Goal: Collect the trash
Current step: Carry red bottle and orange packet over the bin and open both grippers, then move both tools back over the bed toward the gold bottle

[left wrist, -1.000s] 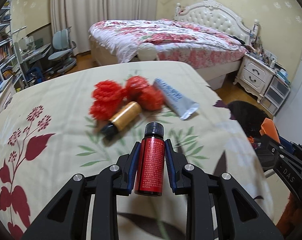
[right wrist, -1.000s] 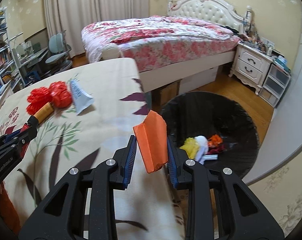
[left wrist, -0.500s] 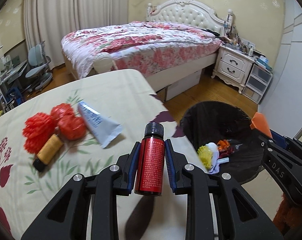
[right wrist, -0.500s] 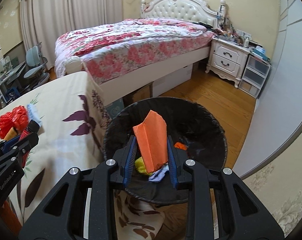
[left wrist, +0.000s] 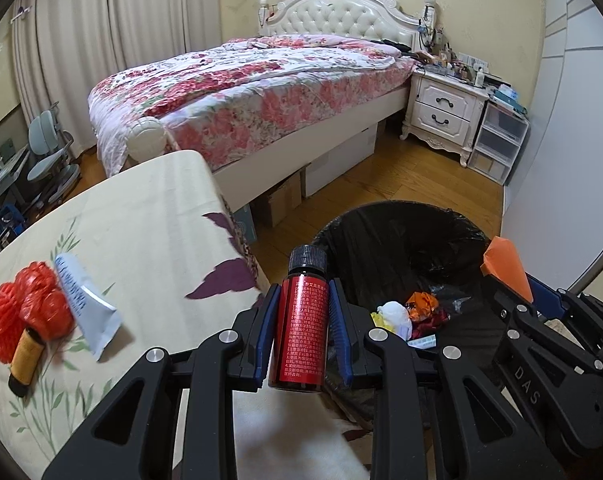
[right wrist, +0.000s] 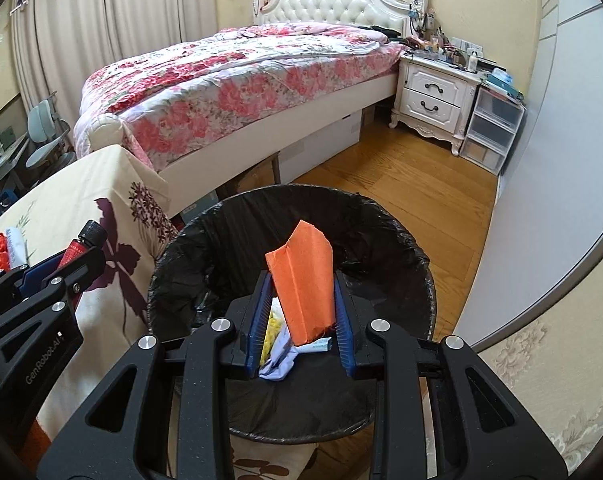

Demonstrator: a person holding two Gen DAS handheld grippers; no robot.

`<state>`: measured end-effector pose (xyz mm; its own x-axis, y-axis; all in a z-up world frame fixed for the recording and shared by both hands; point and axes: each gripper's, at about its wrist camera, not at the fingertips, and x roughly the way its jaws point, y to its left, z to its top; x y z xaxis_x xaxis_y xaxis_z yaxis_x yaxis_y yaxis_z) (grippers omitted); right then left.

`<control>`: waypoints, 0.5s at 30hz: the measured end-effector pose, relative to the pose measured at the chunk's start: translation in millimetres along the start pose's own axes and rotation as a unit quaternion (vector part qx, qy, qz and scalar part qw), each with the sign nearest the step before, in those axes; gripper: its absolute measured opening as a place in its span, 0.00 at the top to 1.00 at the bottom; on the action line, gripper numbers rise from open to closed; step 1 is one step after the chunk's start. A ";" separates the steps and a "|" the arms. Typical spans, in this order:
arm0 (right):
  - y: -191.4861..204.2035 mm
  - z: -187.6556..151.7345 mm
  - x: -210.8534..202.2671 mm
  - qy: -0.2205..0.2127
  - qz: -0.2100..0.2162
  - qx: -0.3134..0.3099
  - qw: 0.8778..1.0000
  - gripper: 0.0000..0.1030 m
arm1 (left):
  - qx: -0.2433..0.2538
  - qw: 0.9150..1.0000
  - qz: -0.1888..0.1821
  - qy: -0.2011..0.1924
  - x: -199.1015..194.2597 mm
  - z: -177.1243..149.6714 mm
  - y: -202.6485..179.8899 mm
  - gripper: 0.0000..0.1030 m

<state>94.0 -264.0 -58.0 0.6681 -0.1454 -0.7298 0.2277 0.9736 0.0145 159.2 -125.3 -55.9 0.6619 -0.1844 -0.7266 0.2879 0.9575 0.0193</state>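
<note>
A: What takes up most of the room?

B: The bed [left wrist: 261, 80] with its floral red and pink quilt and white tufted headboard, a white nightstand [left wrist: 441, 112] beside it on the wood floor. Nearer the cameras is a table [left wrist: 141, 220] under a cream cloth printed with dark purple leaves and green sprigs.

A: And the bin?

B: A round trash bin [right wrist: 381, 232] lined with a crinkled black bag stands on the floor just beside the table's edge. Crumpled white, yellow and orange scraps lie at its bottom.

A: What are the grippers doing?

B: The right gripper [right wrist: 301, 320] is over the bin's mouth, its blue pads clamped on a folded orange paper [right wrist: 301, 280] that stands up between them, creased down the middle, its top edge peaked. The left gripper [left wrist: 301, 328] is clamped on a small red bottle [left wrist: 303, 328]: glossy, cylindrical, with a ribbed black cap and fine light print down its label. It is held upright over the table's edge, right next to the bin's rim.

A: Anything left on the table?

B: Yes, toward its left side: a bunched red mesh net [left wrist: 21, 312], a white and blue squeezed tube [left wrist: 85, 308] touching it, and a small amber bottle [left wrist: 25, 356] with a dark cap lying on its side against the net.
</note>
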 end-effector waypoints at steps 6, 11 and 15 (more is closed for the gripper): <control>-9.0 0.5 8.3 0.006 -0.005 0.013 1.000 0.70 | 0.014 1.000 0.004 0.012 14.8 2.2 -10.2 0.74; -11.3 -0.4 10.1 0.005 -0.015 0.016 1.000 0.65 | 0.011 1.000 0.007 0.015 16.8 1.7 -10.3 0.58; -12.8 -1.8 7.1 0.000 -0.026 0.018 0.999 0.55 | 0.007 1.000 0.011 0.007 13.2 2.3 -8.7 0.41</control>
<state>94.6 -277.2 -64.6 0.6544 -0.1957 -0.7304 0.2881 0.9576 0.0015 167.1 -136.6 -64.1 0.6576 -0.1605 -0.7361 0.2842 0.9577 0.0451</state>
